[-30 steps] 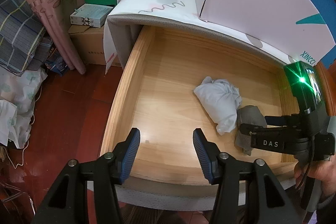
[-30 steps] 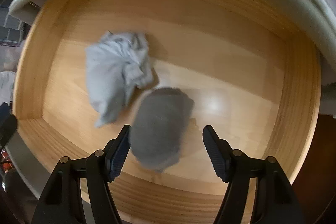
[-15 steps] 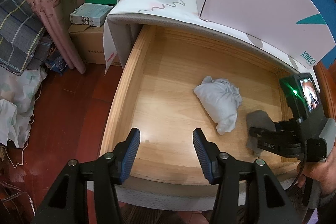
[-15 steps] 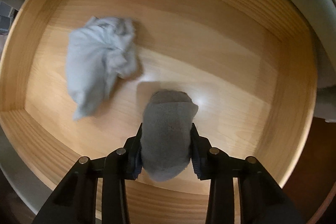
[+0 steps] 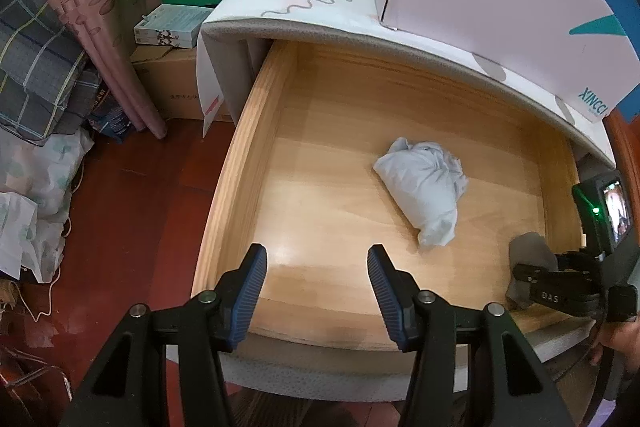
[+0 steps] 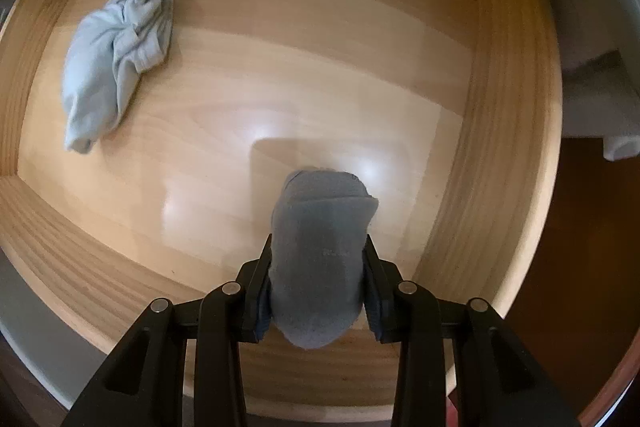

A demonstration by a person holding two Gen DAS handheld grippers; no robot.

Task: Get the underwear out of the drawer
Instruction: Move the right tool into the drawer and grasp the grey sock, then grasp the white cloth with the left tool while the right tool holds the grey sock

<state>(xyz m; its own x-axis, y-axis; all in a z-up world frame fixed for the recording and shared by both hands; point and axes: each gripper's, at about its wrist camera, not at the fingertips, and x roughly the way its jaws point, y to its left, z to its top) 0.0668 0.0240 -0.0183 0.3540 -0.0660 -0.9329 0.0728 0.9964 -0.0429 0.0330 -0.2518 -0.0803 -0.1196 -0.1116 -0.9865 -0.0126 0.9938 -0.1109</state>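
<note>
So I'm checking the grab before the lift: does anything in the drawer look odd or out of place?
Nothing looks damaged or spilled. The right gripper is shut on the grey garment, which looks more like a sock than underwear. The pale crumpled garment lies loose in the drawer, untouched. The left gripper is open and holds nothing.

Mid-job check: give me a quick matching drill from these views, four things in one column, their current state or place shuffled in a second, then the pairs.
Things:
1. left tool
2. right tool
3. grey garment
4. pale blue garment

States or places:
A. lying loose and crumpled on the drawer floor
B. open, nothing between its pads, near the drawer's front edge
C. pinched between two pads
D. shut on cloth, near the drawer's right wall

Pairs: 1-B, 2-D, 3-C, 4-A
</note>
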